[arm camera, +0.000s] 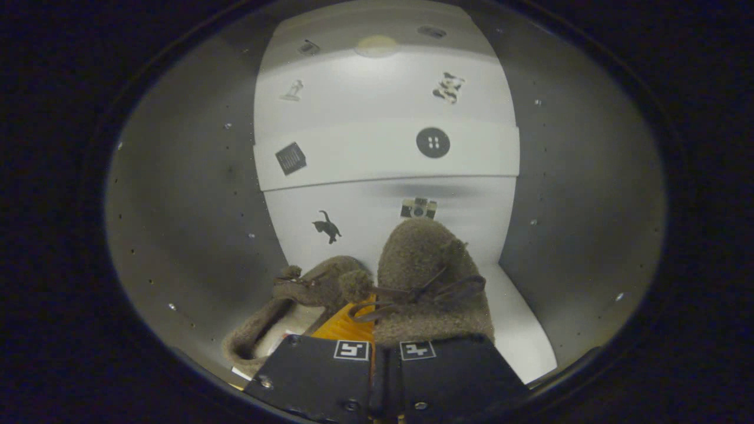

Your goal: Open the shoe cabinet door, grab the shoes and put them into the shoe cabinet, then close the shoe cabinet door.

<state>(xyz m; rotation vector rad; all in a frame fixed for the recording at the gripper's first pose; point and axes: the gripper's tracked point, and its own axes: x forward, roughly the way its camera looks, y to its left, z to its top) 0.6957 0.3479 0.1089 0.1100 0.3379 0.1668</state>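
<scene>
Looking along the tongs, we see them inside the cabinet, pressed nearly together, though we cannot tell whether they pinch anything. Two brown shoes rest on the cabinet floor just ahead of the fingers, toes toward its back wall, which carries small stickers.

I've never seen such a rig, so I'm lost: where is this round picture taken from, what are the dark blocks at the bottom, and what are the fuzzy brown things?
The camera rides on a hand-held gripper and looks forward along its two fingers, the dark blocks. It is looking into a white shoe cabinet with small stickers on its back wall. The fuzzy things are two brown shoes with laces, lying on the cabinet floor just ahead of the fingers. The fingers sit close together, with something orange between them; whether they grip a shoe cannot be told.
</scene>
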